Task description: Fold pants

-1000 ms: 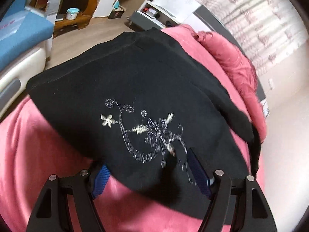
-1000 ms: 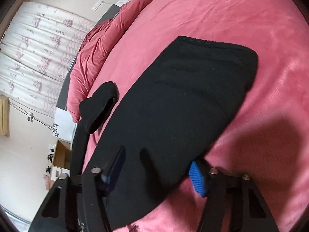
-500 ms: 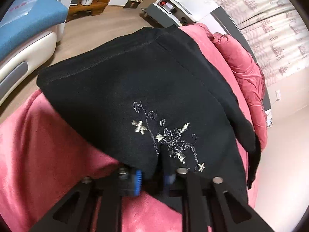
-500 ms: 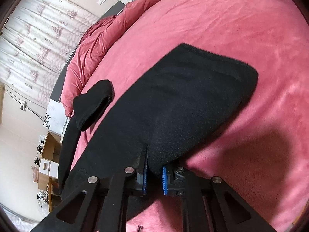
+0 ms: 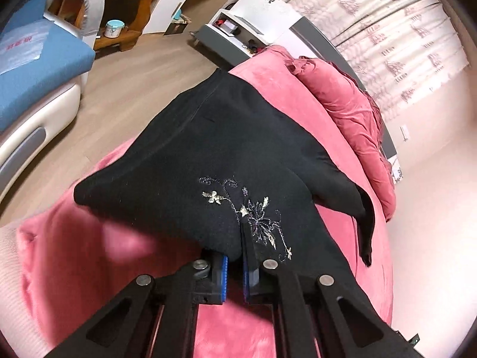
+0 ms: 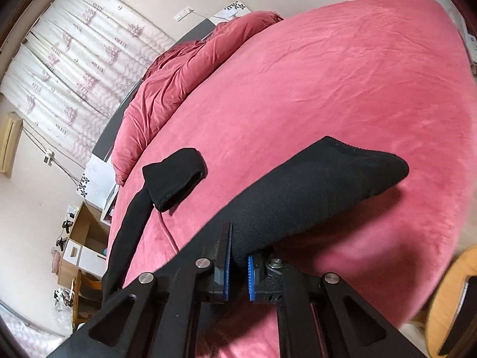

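Black pants (image 5: 208, 149) with pale flower embroidery lie on a pink bed (image 5: 89, 253). My left gripper (image 5: 234, 268) is shut on the pants' near edge by the embroidery and holds it lifted off the bed. In the right wrist view my right gripper (image 6: 238, 268) is shut on the other end of the pants (image 6: 313, 185), which hangs raised above the bed (image 6: 342, 74). The second leg (image 6: 176, 173) trails to the left with its cuff lying folded on the bed.
A bunched pink duvet (image 5: 351, 110) lies along the far side by the curtains (image 5: 387, 21). A wooden floor (image 5: 125, 74), a blue and white chair (image 5: 35, 68) and a white bedside shelf (image 5: 244, 21) lie beyond the bed's left edge. A wooden object (image 6: 447, 298) stands at lower right.
Both grippers closed on the pants a second ago and have since lifted their ends off the bed. The fabric has risen and bunched toward the grippers.
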The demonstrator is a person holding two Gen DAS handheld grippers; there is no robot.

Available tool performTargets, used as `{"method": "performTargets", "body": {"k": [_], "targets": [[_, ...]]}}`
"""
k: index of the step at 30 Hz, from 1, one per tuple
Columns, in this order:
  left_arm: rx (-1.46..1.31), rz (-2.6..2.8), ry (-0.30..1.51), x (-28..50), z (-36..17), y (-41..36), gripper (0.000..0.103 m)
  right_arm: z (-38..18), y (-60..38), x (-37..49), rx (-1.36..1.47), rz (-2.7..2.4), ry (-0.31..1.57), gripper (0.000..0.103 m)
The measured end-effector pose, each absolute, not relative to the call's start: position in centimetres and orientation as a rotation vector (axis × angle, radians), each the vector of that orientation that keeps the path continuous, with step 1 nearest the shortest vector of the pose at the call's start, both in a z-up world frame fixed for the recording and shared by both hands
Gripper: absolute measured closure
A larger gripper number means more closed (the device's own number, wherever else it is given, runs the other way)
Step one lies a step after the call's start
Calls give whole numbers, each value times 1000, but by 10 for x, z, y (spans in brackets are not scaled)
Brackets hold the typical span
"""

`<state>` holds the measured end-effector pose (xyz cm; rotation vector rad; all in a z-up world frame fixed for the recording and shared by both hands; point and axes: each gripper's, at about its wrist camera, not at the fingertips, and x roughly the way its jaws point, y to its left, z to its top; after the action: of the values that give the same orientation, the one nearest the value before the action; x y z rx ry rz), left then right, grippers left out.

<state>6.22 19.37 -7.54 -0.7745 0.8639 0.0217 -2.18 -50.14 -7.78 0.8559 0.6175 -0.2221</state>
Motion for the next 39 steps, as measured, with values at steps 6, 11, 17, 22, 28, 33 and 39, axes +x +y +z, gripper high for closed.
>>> {"method": "performTargets", "body": {"k": [6,11,17,22,28,33,39], "targets": [[-709,37,903,23,-86,194,96,-86,-502,-47,816,-230,677,95],[-688,46,977,14,-112,190,94,-115,-504,-56,850,-261,748,92],[-568,62,886,-19,-82,186,71,-101,-493,-72,650,-357,780,56],[-388,38,751,-23,-45,164,63,-55,-466,-81,337,-412,654,56],[-276,-96,893,47,-67,99,61,-46,-431,-6,238,-211,681,42],[-215,-153,985,93,-90,49,61,-60,-379,87,18,-58,743,40],[-196,-200,1007,109,-99,23,61,-90,-334,182,-268,-96,788,40]]}}
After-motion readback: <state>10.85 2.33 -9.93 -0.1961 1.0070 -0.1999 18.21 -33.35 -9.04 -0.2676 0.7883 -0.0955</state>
